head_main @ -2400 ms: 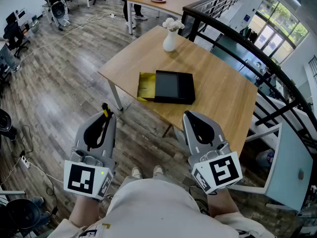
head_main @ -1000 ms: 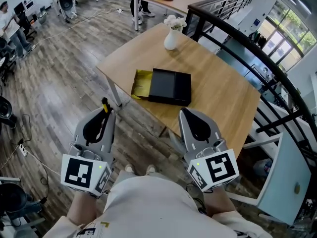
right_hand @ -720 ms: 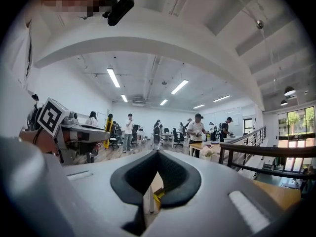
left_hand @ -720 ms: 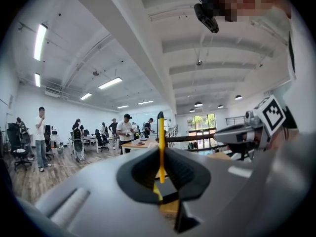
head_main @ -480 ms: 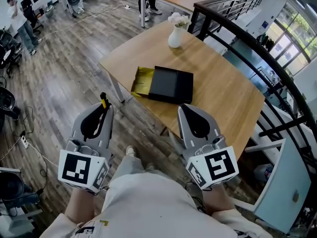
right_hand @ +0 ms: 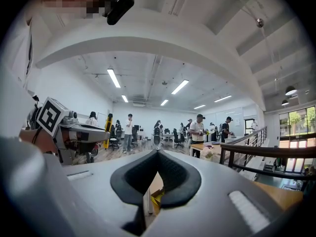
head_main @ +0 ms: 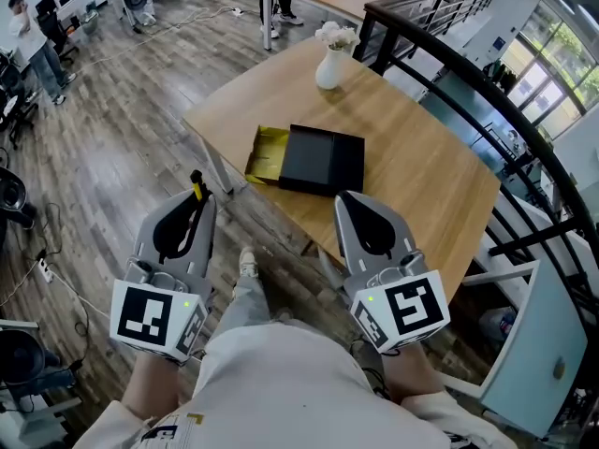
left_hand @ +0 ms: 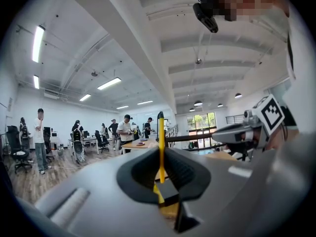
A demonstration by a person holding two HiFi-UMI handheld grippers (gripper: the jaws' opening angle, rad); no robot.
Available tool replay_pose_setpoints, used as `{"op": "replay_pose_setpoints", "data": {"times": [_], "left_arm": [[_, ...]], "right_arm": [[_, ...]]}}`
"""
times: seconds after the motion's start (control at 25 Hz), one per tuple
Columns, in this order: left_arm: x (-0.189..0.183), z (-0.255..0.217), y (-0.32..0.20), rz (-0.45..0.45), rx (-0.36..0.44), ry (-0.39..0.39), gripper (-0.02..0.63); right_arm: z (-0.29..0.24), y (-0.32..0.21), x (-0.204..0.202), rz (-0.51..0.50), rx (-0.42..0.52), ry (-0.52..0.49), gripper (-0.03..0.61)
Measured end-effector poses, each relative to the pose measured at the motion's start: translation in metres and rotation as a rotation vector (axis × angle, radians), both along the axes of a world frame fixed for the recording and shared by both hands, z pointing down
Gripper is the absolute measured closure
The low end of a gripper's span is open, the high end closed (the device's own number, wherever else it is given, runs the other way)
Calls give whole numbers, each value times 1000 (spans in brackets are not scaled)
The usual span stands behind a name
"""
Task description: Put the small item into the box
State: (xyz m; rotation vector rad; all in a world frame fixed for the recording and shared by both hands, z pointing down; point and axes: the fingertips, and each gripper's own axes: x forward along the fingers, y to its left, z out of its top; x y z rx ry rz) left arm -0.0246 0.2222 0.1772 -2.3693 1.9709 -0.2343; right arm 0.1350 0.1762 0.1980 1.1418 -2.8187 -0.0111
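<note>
Head view: left gripper [head_main: 198, 211] pinching a yellow stick [head_main: 197, 192], right gripper [head_main: 349, 204] closed on nothing, both well short of the box [head_main: 321, 161]. Looks like the carry step; next it needs a reach over the box.

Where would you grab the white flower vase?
Probably around its narrow neck, coming in level from the side: the white vase stands upright on the table, its belly bulges wide below, and flowers block the top.
</note>
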Motion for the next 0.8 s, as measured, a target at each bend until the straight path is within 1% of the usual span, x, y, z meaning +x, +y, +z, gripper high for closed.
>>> {"op": "replay_pose_setpoints", "data": {"times": [0.12,0.36,0.52,0.68,0.8], "left_arm": [[-4,2,-8,6,5,4,591],[-20,10,-36,18,-16,22,591],[-31,17,-66,29,-26,30,591],[-44,24,-101,43,-28,37,591],[-53,27,-128,56,-35,36,591]], "right_arm": [[3,-7,-5,6,1,6,580],[10,-34,-24,12,-17,20,580],[16,-61,-37,19,-32,30,580],[18,-94,-50,42,-15,41,578],[20,-119,-61,55,-25,41,580]]}}
